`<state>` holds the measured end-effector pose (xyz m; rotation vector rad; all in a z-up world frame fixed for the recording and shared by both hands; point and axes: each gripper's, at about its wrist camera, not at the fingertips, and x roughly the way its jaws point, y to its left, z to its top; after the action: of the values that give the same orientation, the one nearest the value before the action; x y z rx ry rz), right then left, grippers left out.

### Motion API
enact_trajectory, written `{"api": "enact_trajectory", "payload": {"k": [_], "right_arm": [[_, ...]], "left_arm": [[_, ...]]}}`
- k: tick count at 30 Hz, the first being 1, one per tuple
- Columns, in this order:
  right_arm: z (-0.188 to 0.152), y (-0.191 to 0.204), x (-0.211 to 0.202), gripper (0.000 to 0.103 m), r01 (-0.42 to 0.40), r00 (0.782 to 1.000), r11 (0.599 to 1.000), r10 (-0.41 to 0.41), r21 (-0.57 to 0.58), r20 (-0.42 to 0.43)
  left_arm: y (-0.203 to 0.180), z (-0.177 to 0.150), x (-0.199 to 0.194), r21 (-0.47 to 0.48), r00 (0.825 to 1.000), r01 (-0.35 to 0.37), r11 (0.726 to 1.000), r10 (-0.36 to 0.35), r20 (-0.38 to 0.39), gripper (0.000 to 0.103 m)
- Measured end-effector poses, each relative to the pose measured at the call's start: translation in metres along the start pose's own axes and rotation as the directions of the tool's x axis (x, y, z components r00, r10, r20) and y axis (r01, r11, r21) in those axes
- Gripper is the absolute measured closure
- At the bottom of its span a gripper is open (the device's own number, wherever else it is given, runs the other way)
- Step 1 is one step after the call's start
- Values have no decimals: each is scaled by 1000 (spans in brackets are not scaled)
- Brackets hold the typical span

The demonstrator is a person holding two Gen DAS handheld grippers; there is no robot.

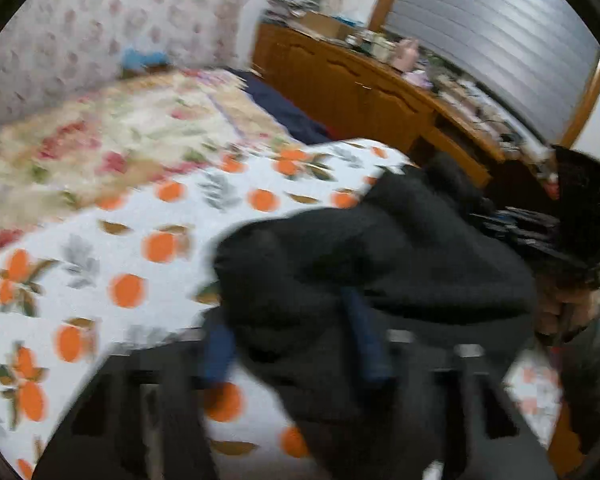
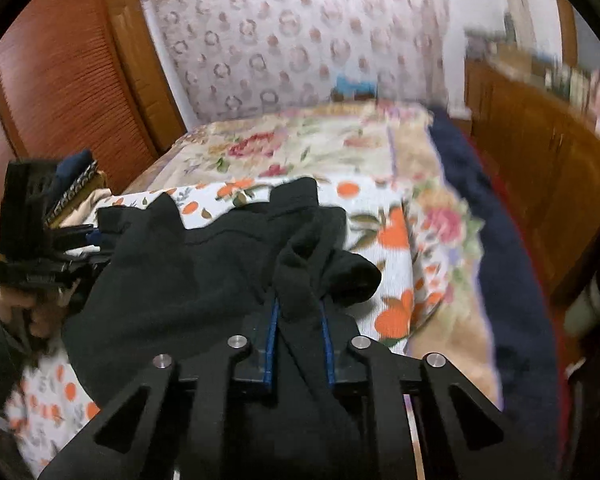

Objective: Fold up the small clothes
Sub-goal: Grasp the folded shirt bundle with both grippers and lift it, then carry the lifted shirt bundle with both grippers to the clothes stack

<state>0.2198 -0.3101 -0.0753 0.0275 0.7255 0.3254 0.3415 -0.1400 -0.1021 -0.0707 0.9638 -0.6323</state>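
Across the whole scene runs a bed (image 2: 320,136), its far half under a floral quilt (image 2: 284,148) and its near half under a white sheet printed with oranges (image 1: 148,240). Behind the bed's far end hangs a patterned curtain (image 2: 300,32). On the right stands a long wooden cabinet (image 1: 352,88) with clutter along its top, and a navy blanket (image 2: 500,260) lies along the bed's right edge. At the far left, in the right wrist view, are slatted wooden doors (image 2: 56,76).

On the orange-print sheet, near the front edge, lies the black fleece garment (image 2: 188,280), rumpled, with a sleeve end (image 2: 352,276) rolled toward the right. The right gripper (image 2: 300,312) is clamped on a fold of this garment: its blue-edged fingers (image 2: 274,320) stand close together with the black cloth bunched between them. The left gripper (image 1: 292,332) is at the garment's other side; its blue fingers (image 1: 220,352) stand partly apart with the dark cloth draped between and over them, and the blur does not let me tell whether they press on it. A hand (image 2: 28,312) holds the left gripper's body at the left of the right wrist view.
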Motion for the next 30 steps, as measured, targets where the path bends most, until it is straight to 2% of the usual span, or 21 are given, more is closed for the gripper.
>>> {"api": "enact_trajectory", "payload": {"k": [1, 2, 6, 11, 17, 20, 23, 27, 30], "right_arm": [[-1, 2, -2, 87, 10, 1000, 1000, -10, -4, 2], [0, 2, -6, 87, 16, 1000, 1000, -16, -1, 16], [5, 6, -30, 88, 20, 996, 1000, -19, -10, 89], [12, 36, -60, 89, 41, 985, 996, -27, -79, 170], [29, 80, -78, 89, 18, 970, 988, 21, -155, 244], [38, 108, -78, 89, -15, 960, 979, 72, -205, 272], [50, 141, -73, 89, -61, 947, 963, 139, -261, 291], [69, 182, -58, 89, -126, 928, 933, 230, -336, 292], [90, 213, -35, 89, -173, 913, 902, 298, -397, 280]], "left_arm": [[0, 1, -1, -2, 1000, -1, 1000, 1, 1, 78], [-2, 1, -3, 4, 1000, -4, 1000, 4, 2, 85], [-10, 0, -26, 10, 997, 19, 1000, -20, 68, 88], [-24, -4, -74, 26, 984, 20, 999, -24, 177, 89], [-22, -18, -144, 10, 954, -25, 1000, 21, 300, 89], [-14, -31, -183, -8, 932, -73, 997, 71, 355, 89], [-3, -46, -222, -37, 902, -141, 989, 144, 408, 89], [18, -67, -267, -101, 856, -227, 969, 248, 453, 89], [37, -84, -300, -164, 814, -284, 945, 327, 480, 89]]}}
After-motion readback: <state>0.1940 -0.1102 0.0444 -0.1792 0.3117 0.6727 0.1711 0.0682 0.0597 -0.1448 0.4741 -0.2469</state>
